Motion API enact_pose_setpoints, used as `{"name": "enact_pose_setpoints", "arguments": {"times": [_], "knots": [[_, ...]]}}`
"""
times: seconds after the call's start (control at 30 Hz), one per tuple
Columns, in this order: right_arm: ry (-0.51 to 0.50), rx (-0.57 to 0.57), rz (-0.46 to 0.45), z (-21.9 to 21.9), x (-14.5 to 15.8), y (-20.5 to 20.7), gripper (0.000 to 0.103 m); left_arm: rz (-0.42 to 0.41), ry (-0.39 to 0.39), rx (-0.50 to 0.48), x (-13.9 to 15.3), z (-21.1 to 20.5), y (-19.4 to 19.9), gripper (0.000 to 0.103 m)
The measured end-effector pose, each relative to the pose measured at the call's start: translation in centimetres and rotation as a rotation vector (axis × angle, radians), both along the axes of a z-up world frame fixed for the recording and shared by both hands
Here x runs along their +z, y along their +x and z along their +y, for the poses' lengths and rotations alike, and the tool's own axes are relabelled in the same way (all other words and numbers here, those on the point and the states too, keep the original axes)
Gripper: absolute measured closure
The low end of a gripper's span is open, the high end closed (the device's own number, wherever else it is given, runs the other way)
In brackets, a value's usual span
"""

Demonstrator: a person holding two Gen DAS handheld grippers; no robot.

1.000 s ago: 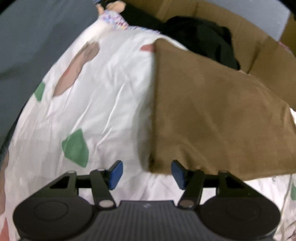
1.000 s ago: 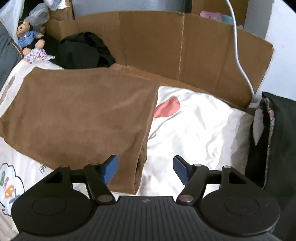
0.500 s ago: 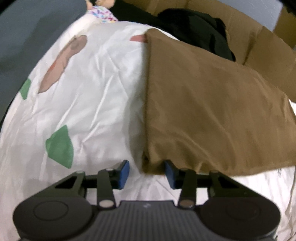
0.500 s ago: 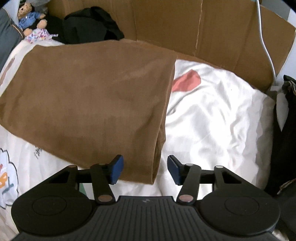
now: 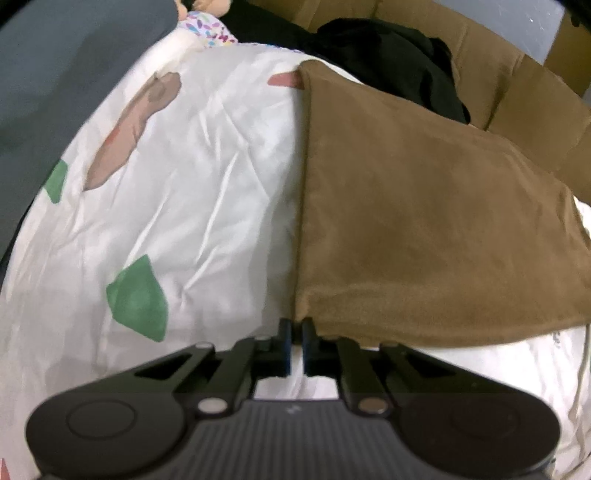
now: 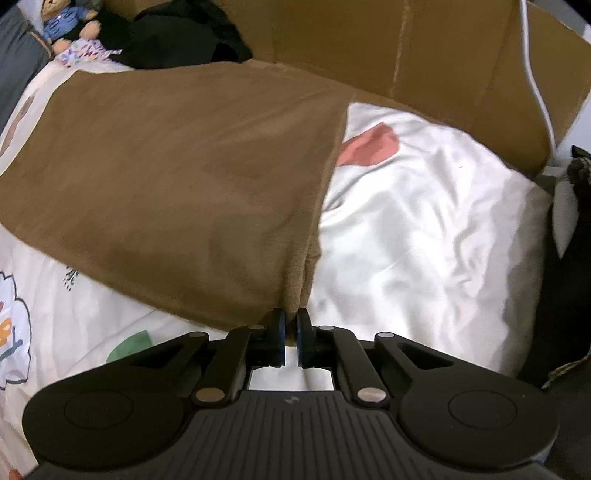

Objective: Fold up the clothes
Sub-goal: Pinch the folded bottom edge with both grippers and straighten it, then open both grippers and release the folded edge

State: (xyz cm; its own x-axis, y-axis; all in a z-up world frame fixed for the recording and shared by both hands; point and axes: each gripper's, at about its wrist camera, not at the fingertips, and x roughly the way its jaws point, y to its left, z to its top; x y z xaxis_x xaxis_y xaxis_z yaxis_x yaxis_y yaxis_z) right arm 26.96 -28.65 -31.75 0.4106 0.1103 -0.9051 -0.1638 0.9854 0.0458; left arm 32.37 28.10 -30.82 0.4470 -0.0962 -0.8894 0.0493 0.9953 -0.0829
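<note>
A folded brown cloth (image 5: 424,206) lies flat on a white patterned bed sheet (image 5: 184,206). In the left wrist view my left gripper (image 5: 296,326) is shut on the cloth's near left corner, the blue pads pinching its edge. In the right wrist view the same brown cloth (image 6: 166,177) spreads to the left, and my right gripper (image 6: 290,317) is shut on its near right corner, where the folded layers bunch between the pads. Both grippers point steeply down at the bed.
A black garment (image 5: 391,70) is heaped behind the cloth against a cardboard wall (image 6: 424,51). A teddy bear (image 6: 62,26) sits at the far left corner. A white cable (image 6: 535,81) hangs over the cardboard. Dark clothing (image 6: 569,258) lies at the right edge of the bed.
Both grippers have gone from open to shut, each closing on a near corner of the brown cloth. The right gripper has come down closer to the bed.
</note>
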Motion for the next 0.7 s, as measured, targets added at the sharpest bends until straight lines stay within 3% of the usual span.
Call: {"name": "enact_pose_setpoints", "arguments": {"times": [0.1,0.2,0.23,0.6,0.7], "knots": [[0.002,-0.011,0.025,0.0,-0.3,-0.1,0.098,0.048,-0.003,0.010,-0.8,-0.2,0.1,0.095],[0.014,-0.016,0.052,0.3,-0.1,-0.2,0.095,0.067,-0.005,0.062,-0.5,0.0,-0.1,0.081],[0.011,-0.009,0.041,0.4,0.3,-0.4,0.090,0.058,-0.012,0.077,-0.2,0.2,-0.3,0.077],[0.019,-0.058,0.028,-0.3,1.4,-1.1,0.078,0.080,-0.165,0.222,-0.1,1.9,-1.1,0.077],[0.044,-0.091,0.025,-0.7,1.3,-0.8,0.068,0.079,-0.209,0.268,-0.1,2.3,-1.1,0.073]]}}
